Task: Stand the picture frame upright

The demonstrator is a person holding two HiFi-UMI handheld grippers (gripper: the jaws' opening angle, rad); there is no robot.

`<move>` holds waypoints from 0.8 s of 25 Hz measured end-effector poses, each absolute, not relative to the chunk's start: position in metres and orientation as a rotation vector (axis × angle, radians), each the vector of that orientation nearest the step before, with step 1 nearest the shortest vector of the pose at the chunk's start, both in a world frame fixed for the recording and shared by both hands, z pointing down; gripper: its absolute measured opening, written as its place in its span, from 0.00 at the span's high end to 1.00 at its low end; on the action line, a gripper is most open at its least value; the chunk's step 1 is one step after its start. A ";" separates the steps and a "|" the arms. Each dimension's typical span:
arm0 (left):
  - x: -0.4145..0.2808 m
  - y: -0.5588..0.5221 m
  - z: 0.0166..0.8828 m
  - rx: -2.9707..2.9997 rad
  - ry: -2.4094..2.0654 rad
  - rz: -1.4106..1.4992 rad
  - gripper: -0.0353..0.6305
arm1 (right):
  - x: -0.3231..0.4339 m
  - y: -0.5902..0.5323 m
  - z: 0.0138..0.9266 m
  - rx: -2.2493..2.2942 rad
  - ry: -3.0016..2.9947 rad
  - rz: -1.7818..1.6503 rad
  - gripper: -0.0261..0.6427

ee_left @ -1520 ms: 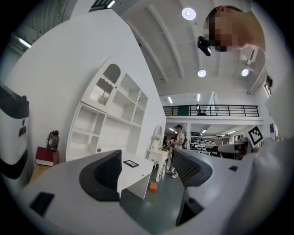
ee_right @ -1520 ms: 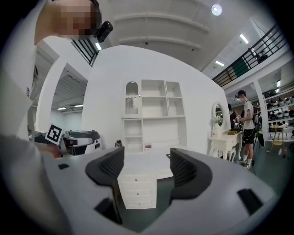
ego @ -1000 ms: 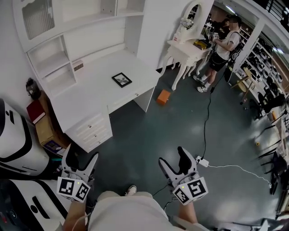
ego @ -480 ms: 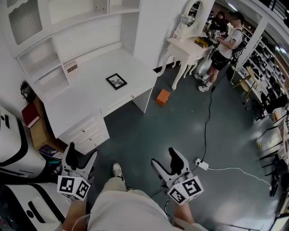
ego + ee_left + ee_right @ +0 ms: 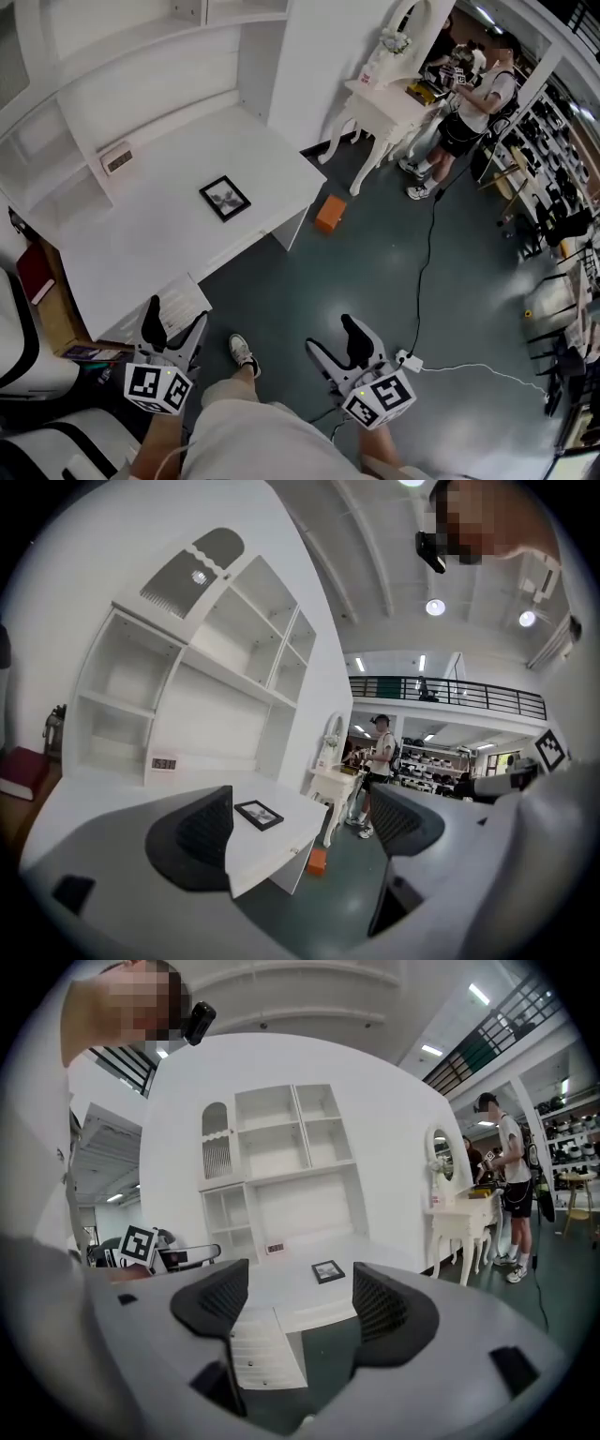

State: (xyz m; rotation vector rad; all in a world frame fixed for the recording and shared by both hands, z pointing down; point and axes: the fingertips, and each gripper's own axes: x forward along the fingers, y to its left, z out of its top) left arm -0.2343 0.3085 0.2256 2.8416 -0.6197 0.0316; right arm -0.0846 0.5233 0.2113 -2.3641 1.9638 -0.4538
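Observation:
A small black picture frame [image 5: 224,198] lies flat on the white desk [image 5: 159,244]. It also shows in the left gripper view as the frame [image 5: 259,814] and in the right gripper view as the frame [image 5: 327,1271]. My left gripper [image 5: 173,323] hangs open near the desk's front corner, with nothing between its fingers. Over the dark floor, well short of the desk, my right gripper [image 5: 335,338] is open and empty too.
A digital clock [image 5: 117,157] stands at the desk's back under white shelves. An orange box [image 5: 329,213] lies on the floor by the desk. A white dressing table [image 5: 384,89] and a standing person [image 5: 469,98] are at the far right. A cable [image 5: 430,244] runs across the floor.
I have walked toward the desk: the frame and desk have drawn nearer and shifted left in the head view. Both grippers stay open and held low.

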 end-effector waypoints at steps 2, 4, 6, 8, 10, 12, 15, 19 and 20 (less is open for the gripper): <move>-0.209 0.276 0.224 2.823 -0.629 0.029 0.28 | -0.061 0.487 0.204 -2.357 2.005 -0.464 0.44; -0.186 0.252 0.221 2.806 -0.629 0.035 0.28 | -0.040 0.457 0.197 -2.352 2.034 -0.476 0.44; -0.166 0.227 0.218 2.807 -0.629 0.027 0.28 | -0.023 0.428 0.194 -2.346 2.057 -0.481 0.44; -0.148 0.202 0.222 2.809 -0.628 0.001 0.28 | -0.009 0.400 0.192 -2.338 2.086 -0.466 0.44; -0.135 0.187 0.231 2.791 -0.630 -0.006 0.28 | 0.001 0.380 0.196 -2.330 2.113 -0.466 0.44; -0.129 0.179 0.240 2.775 -0.637 0.009 0.28 | 0.009 0.367 0.207 -2.321 2.123 -0.500 0.44; -0.123 0.165 0.246 2.752 -0.660 0.025 0.28 | 0.022 0.346 0.231 -2.280 2.133 -0.612 0.45; -0.128 0.144 0.249 2.725 -0.744 0.046 0.28 | 0.035 0.307 0.253 -2.197 2.228 -0.708 0.45; -0.130 0.139 0.251 2.714 -0.776 0.055 0.28 | 0.039 0.296 0.255 -2.177 2.259 -0.711 0.45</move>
